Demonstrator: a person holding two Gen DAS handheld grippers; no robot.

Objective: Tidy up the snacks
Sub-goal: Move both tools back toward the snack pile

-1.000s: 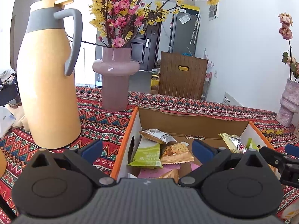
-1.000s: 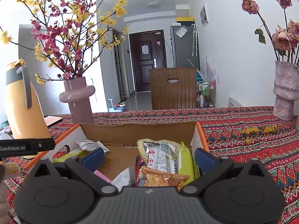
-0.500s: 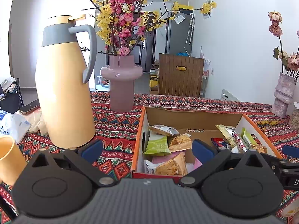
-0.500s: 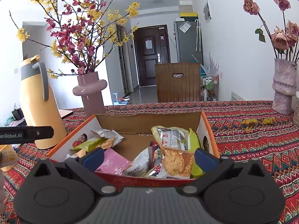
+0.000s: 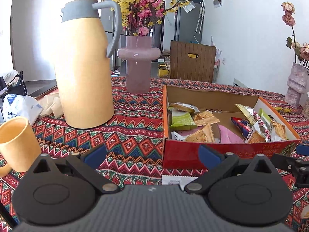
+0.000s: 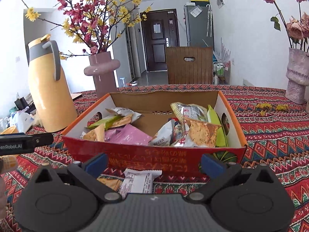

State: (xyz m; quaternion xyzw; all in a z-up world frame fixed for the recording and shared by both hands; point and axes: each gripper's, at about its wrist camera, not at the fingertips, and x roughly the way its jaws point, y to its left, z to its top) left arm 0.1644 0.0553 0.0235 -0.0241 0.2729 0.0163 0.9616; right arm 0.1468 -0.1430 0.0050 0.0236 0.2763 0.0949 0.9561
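A red and orange cardboard box (image 5: 227,154) (image 6: 154,154) sits on the patterned tablecloth, holding several snack packets: green (image 5: 182,120), pink (image 6: 127,136), silver and orange ones. My left gripper (image 5: 152,154) stands open, low over the cloth at the box's near left corner. My right gripper (image 6: 153,163) is open in front of the box's near wall. On the cloth between its fingers lie a white packet (image 6: 139,179) and an orange packet (image 6: 109,182), neither one gripped. The white packet's edge (image 5: 177,179) also shows in the left wrist view.
A tall yellow jug (image 5: 85,65) and a yellow mug (image 5: 17,143) stand left of the box. A pink vase of blossom branches (image 5: 138,65) is behind them. Another vase with roses (image 6: 297,77) stands at the far right. A wooden chair (image 6: 190,65) is beyond the table.
Both grippers have drawn back toward the table's near edge, away from over the box. The box's red front wall and loose packets on the cloth have come into view.
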